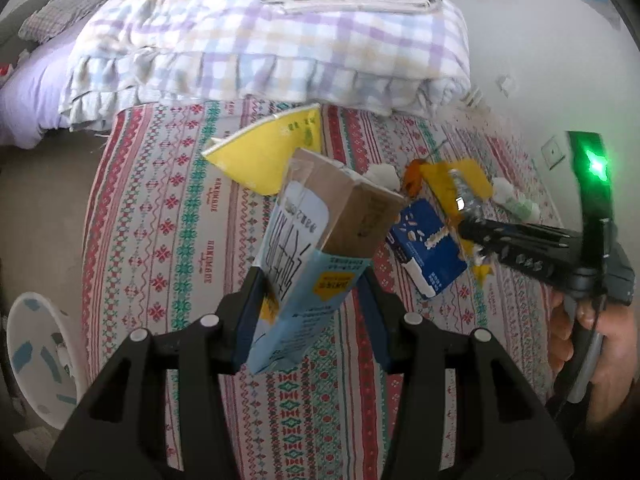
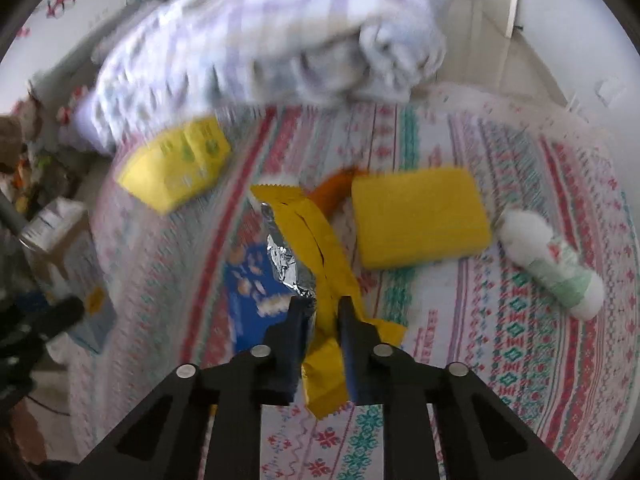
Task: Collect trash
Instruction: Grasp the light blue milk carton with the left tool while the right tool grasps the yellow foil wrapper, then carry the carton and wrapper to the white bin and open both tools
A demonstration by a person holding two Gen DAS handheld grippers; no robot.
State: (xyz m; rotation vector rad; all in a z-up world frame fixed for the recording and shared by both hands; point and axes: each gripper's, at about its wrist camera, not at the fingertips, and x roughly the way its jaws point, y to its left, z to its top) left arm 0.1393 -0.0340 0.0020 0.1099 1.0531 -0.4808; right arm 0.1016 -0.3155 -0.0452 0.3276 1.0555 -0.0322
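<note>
Cardboard, pale blue and brown, fills the left tool (image 1: 316,280): a tall carton (image 1: 316,232) stands nearly upright between the two fingers, its long axis running up and slightly away, top end leaning right. Both fingers press its lower sides, so the tool is closed on it, above the patterned bedspread (image 1: 160,240).

The right tool (image 2: 320,308) is nearly closed on a yellow wrapper (image 2: 316,248) with crinkled silver foil along its left edge; the wrapper's long axis runs straight ahead from the fingers, its far end pointing toward the folded checked quilt (image 2: 260,40).

Left on the bed, a dark blue box (image 2: 248,280) lies just left of the wrapper, a yellow pack (image 2: 420,220) just right, a white and green roll (image 2: 552,260) further right, and a yellow carton (image 2: 176,164) near the quilt. A white bin (image 1: 40,356) sits on the floor off the bed's left edge. Bare bedspread lies below both tools.
</note>
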